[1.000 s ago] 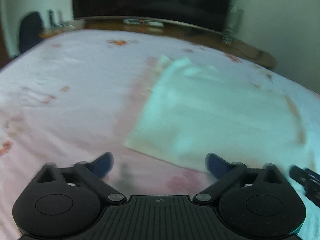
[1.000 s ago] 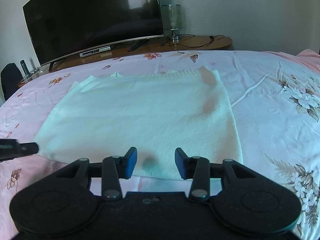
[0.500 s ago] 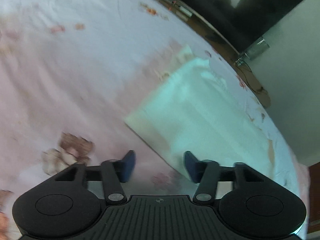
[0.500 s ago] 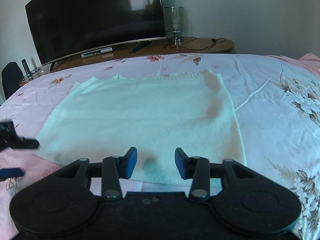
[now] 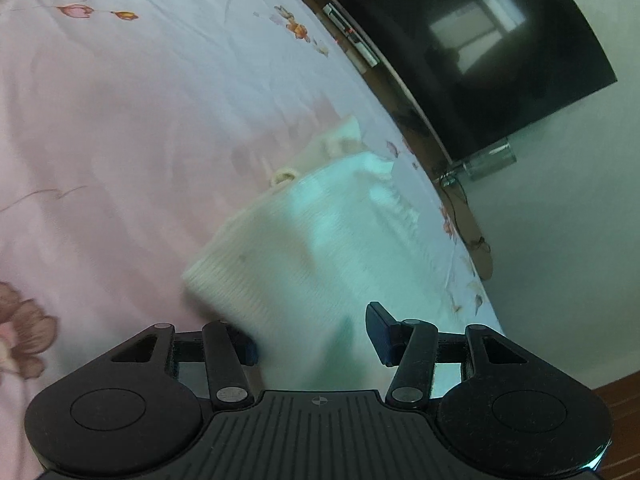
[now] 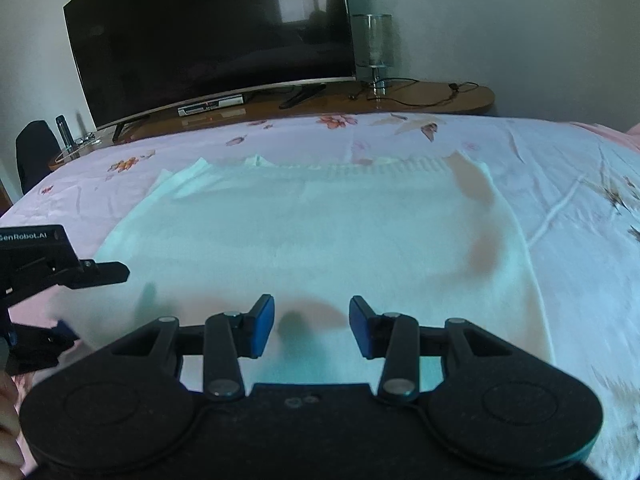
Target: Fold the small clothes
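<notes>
Two grippers, left gripper (image 5: 312, 334) and right gripper (image 6: 311, 326), both spread wide over a white sweater (image 6: 320, 236) on a bed (image 6: 580, 168)

Only one piece of lettering can be read: pale print "enRobot.AI" along the top edge of the black body of the left gripper (image 6: 96, 300), which enters the right wrist view from the left border, where the frame edge cuts off the start of the word. The set-top box (image 6: 211, 105) under the television (image 6: 208, 36) carries small marks on its front, and they are too small and blurred to make out.
</notes>
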`<state>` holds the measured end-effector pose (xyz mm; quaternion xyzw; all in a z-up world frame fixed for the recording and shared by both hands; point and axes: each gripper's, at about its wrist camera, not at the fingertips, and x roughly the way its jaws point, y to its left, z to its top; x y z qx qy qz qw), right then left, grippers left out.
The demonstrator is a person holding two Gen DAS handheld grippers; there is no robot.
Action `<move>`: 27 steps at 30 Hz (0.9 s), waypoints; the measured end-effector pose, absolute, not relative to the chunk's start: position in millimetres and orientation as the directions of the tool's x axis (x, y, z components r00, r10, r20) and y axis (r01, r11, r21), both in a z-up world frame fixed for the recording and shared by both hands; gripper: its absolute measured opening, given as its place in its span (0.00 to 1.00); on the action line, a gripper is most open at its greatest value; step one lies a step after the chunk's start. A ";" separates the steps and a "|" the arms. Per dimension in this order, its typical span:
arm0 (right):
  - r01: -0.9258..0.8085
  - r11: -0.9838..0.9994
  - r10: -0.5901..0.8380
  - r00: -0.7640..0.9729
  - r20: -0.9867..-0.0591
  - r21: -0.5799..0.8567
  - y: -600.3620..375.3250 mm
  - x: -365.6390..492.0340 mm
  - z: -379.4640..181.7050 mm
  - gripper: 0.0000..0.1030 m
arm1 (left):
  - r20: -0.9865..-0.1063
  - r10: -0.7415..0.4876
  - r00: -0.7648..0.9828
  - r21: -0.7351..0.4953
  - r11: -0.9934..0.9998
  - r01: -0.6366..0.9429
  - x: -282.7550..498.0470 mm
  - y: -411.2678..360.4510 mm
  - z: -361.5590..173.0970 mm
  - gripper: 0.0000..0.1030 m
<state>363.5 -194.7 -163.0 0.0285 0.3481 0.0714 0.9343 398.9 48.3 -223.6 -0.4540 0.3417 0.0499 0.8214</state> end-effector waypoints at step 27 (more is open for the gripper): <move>-0.207 0.976 0.115 0.748 -0.653 -0.064 -165.8 416.2 -187.0 0.35 | -0.552 -0.223 0.803 -0.628 0.745 -0.224 411.3 31.9 -186.3 0.10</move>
